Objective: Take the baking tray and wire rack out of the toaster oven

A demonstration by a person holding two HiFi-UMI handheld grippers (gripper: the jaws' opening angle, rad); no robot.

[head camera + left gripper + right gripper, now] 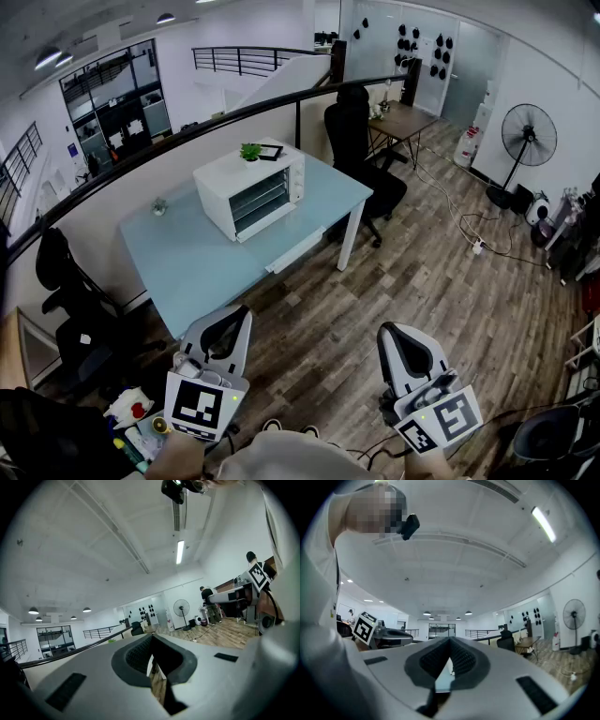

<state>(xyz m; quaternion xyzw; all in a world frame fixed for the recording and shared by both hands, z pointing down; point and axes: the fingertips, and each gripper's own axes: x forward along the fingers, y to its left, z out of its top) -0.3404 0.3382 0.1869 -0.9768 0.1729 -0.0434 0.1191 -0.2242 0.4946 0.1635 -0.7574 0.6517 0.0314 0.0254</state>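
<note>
A white toaster oven (pixel 251 192) stands on the pale blue table (pixel 197 253), its glass door closed; wire shelves show faintly behind the glass. Tray and rack cannot be made out separately. My left gripper (pixel 232 323) is held low in the head view, well short of the table's near edge, jaws shut with nothing between them. My right gripper (pixel 401 342) hangs over the wooden floor to the right, also shut and empty. In the left gripper view the closed left gripper (pixel 152 656) points level across the room. The right gripper (pixel 449 660) in its own view points toward the table.
A small green plant (pixel 250 151) and a dark frame (pixel 271 152) rest on the oven's top. Black office chairs stand at the table's far end (pixel 361 150) and at the left (pixel 70 300). A floor fan (pixel 527 141) and cables lie at the right. People stand in the distance (pixel 206 604).
</note>
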